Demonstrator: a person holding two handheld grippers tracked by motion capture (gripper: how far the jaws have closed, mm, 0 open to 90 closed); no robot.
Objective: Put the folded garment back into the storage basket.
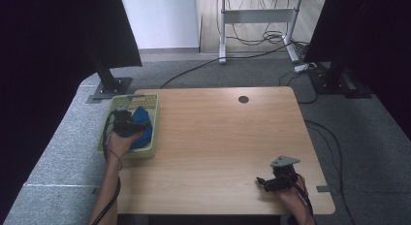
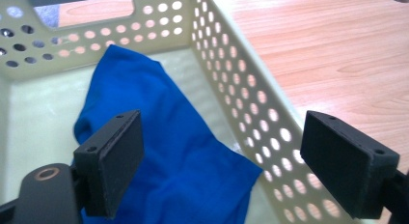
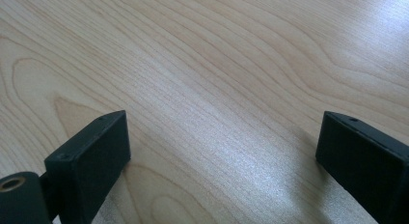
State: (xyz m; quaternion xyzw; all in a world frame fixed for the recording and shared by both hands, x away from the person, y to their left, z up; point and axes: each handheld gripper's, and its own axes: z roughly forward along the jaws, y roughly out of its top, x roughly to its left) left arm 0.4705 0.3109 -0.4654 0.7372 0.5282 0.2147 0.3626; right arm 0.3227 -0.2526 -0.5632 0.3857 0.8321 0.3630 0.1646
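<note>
cloth: the blue cloth (image 2: 169, 151) is lying crumpled on the floor of the cream perforated basket (image 2: 251, 93) at the desk's (image 1: 228, 137) left edge
left fingers (image 2: 115, 161): I am holding them spread wide above the cloth, gripping nothing
long axis: running from the far corner toward me
nearer hand: my left gripper (image 1: 127, 124) is hovering over the basket
right gripper (image 1: 277, 182): I am resting it open, well apart, empty

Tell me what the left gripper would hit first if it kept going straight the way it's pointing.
Most likely the blue cloth lying in the basket. The left gripper points down into it with open jaws, one jaw near the holed side wall. How far off the cloth lies is hard to judge.
</note>
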